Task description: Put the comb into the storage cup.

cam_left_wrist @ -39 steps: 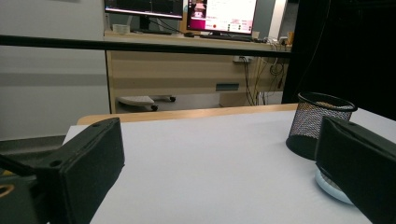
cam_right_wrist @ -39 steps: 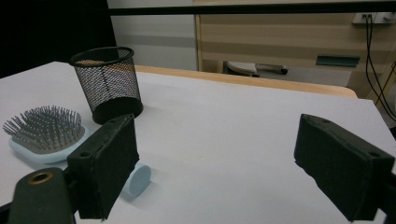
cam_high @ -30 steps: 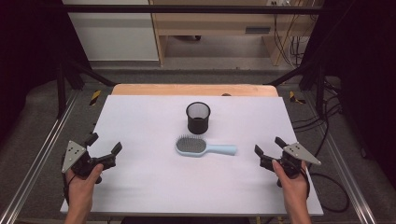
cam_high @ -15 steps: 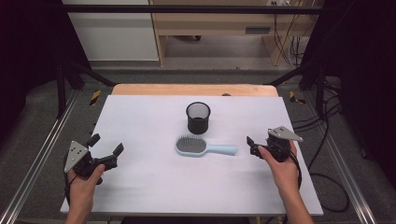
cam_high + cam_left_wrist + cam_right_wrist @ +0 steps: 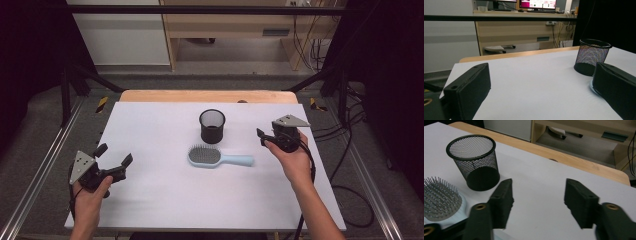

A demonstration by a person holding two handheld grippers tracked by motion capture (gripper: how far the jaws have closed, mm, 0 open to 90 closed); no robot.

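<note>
The right claw [image 5: 262,136] has swung in beside the hairbrush [image 5: 220,157] handle, its jaws just narrowing with nothing between them; a grasp looks imminent.

Right gripper [image 5: 261,135]: moved from the table's right edge inward and away from the person across the 2 earlier pictures; now just off the handle end of the hairbrush [image 5: 220,157], to the right of the mesh cup [image 5: 212,126].
Right jaws: have just been closing, from wide apart to about half that gap; nothing between them.
Right forearm: reaches farther over the white tabletop [image 5: 165,200] than before.
</note>
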